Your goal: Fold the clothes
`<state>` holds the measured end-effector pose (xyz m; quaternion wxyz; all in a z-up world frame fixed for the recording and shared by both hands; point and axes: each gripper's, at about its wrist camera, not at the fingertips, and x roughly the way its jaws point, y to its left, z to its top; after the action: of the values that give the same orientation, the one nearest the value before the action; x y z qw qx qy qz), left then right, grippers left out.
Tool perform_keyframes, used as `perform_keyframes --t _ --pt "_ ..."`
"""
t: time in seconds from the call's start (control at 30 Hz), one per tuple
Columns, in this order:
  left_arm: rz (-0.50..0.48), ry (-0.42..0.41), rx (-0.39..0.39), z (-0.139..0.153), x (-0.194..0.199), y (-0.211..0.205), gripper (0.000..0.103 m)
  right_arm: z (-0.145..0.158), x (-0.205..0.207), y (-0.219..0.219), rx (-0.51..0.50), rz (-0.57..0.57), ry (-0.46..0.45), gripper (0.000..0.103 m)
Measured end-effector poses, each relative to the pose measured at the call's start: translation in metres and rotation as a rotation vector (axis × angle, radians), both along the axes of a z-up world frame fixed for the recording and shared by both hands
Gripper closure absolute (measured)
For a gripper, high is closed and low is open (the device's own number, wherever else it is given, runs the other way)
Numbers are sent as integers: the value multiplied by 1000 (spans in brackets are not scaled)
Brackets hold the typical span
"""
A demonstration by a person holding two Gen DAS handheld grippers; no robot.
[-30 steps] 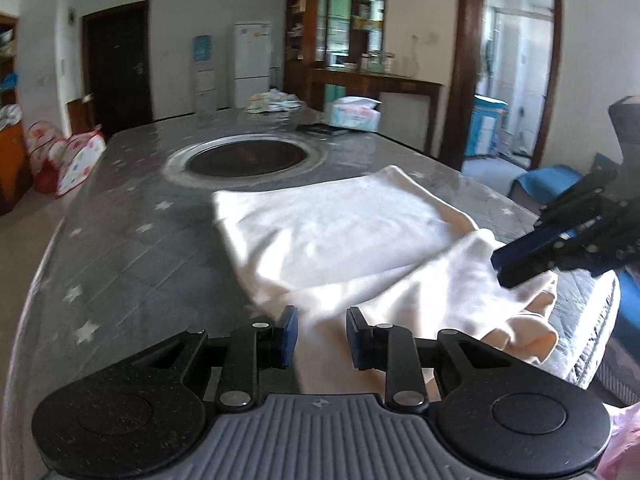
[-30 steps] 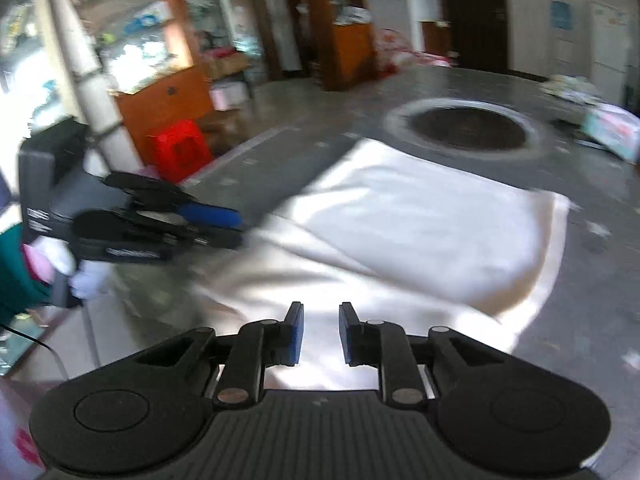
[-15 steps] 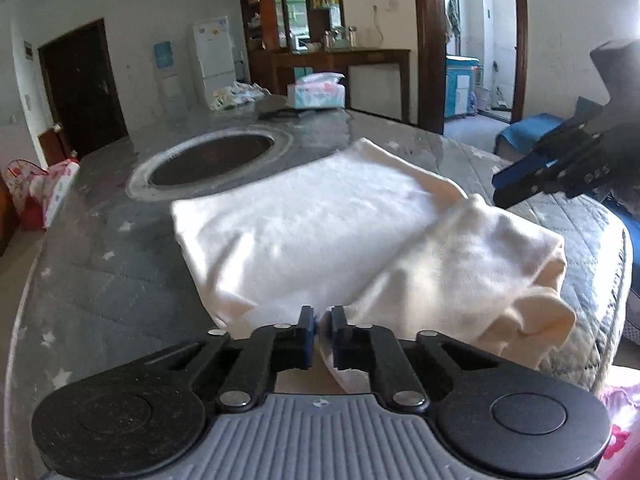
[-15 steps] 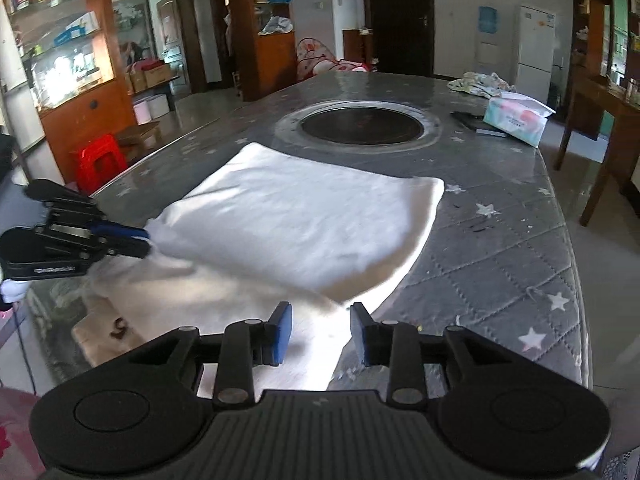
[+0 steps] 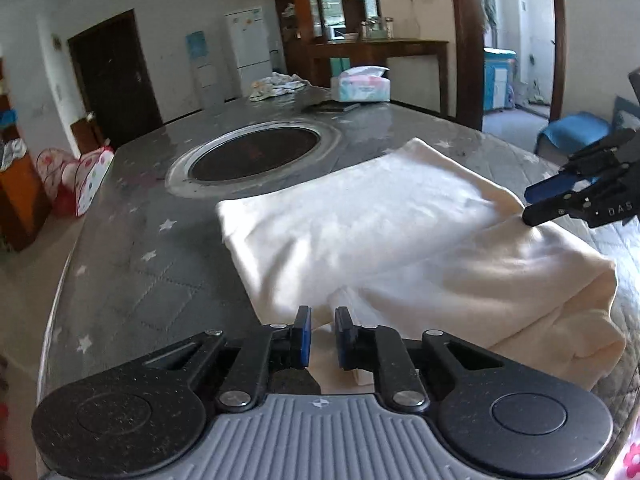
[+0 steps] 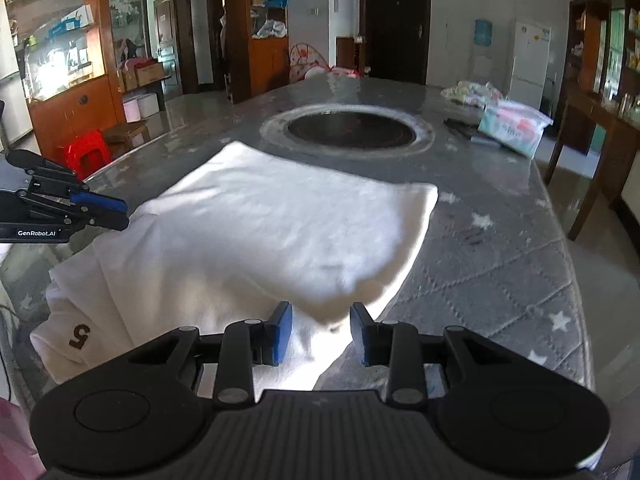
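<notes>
Cloth (image 5: 360, 232), cream, is lying part-folded on the grey table (image 5: 132, 272). Left gripper (image 5: 319, 330) and right gripper (image 6: 320, 330) are being held spread over its near edge; both corners should be pinched evenly.

Bare tabletop (image 6: 500, 264) right of garment (image 6: 280, 224); tissue pack (image 6: 514, 128) seemingly far beyond.

Daylight from my doorway (image 5: 516, 36) side washes the cream garment (image 5: 384, 236) nearly white; the glossy table (image 5: 132, 248) throws glare; my fisheye bends the room's edges; corners vignette black; the cloth's near folds smear softly.
</notes>
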<state>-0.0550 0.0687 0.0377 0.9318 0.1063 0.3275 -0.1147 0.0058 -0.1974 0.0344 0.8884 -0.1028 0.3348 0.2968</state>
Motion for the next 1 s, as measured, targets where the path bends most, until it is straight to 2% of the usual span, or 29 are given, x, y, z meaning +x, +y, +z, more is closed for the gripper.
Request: perform_keyframes --t 0.07,0.17,0.23,0.37,0.43,0.53,0.63,0.8,0.9,1.0 --pt "-6 -15 -24 4 -3 0 85 2 0 2 9 10 -7 72" --pt "-24 5 -41 1 -3 -4 75 -4 2 8 -13 19 -7 72" --pt "-28 29 -43 -3 -4 -7 75 -9 3 11 -36 20 -11 73" --pt "-13 49 -60 -7 -12 -6 75 -4 3 6 -15 -8 -11 73" --pt "-7 50 -65 -7 -16 -4 75 2 -7 5 -23 23 -30 73" --pt "-20 49 -64 -9 -18 -5 79 11 -28 7 -43 100 -50 73" --pt "-27 43 -52 -10 -20 -7 96 17 -47 8 -70 174 -62 72" --pt "-4 18 -82 8 -24 -5 99 19 -74 10 -124 259 -48 72" --pt "-9 -11 -118 26 -32 -4 99 14 -83 12 -163 278 -56 72" --pt "-11 -8 -142 31 -34 -2 99 6 -85 14 -202 277 -56 74"
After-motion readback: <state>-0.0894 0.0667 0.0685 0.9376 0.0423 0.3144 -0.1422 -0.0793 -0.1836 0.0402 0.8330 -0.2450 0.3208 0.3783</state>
